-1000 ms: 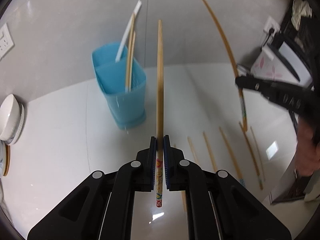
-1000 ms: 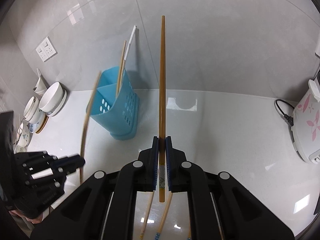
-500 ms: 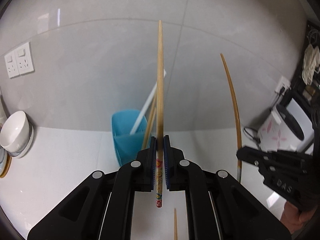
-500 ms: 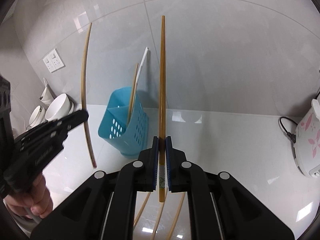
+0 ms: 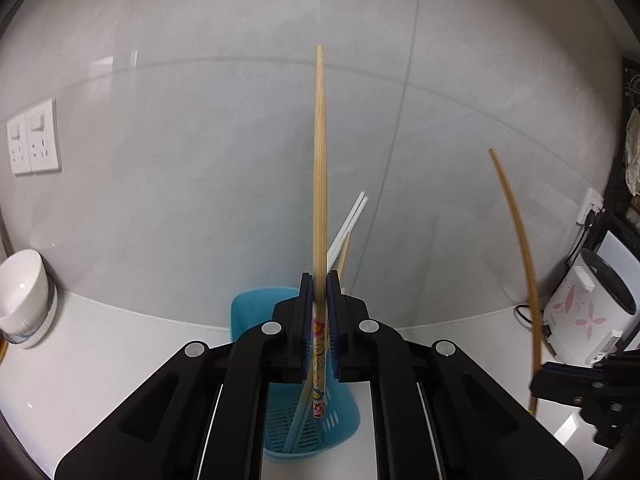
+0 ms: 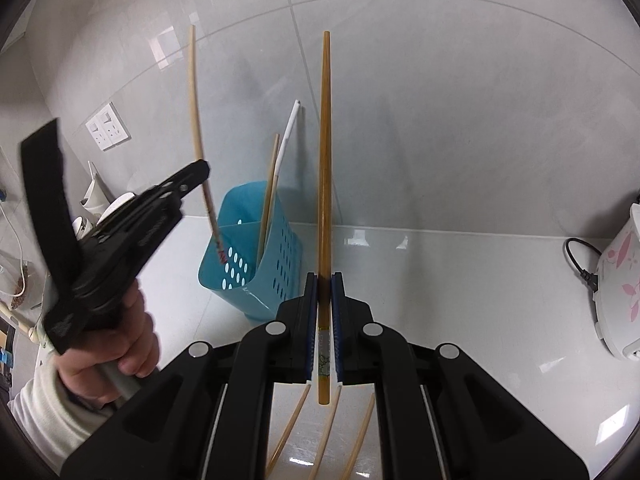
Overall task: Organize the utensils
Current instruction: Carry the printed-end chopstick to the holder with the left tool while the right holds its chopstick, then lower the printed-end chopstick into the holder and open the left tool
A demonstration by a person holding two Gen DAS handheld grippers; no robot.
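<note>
my left gripper [image 5: 319, 332] is clamped on a pale chopstick [image 5: 320, 184], held upright so its painted end drops into the blue holder [image 6: 256, 256] just below. my right gripper [image 6: 324, 328] pinches a darker chopstick [image 6: 325, 160] upright near that holder, waiting its turn; spare chopsticks [image 6: 328, 432] lie on the counter [image 6: 460, 280].

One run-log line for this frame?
left tongs: shut on pale chopstick, over blue holder | right tongs: shut on dark chopstick

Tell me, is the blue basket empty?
No, the blue basket already holds a wooden chopstick and a white chopstick standing up inside it.
</note>
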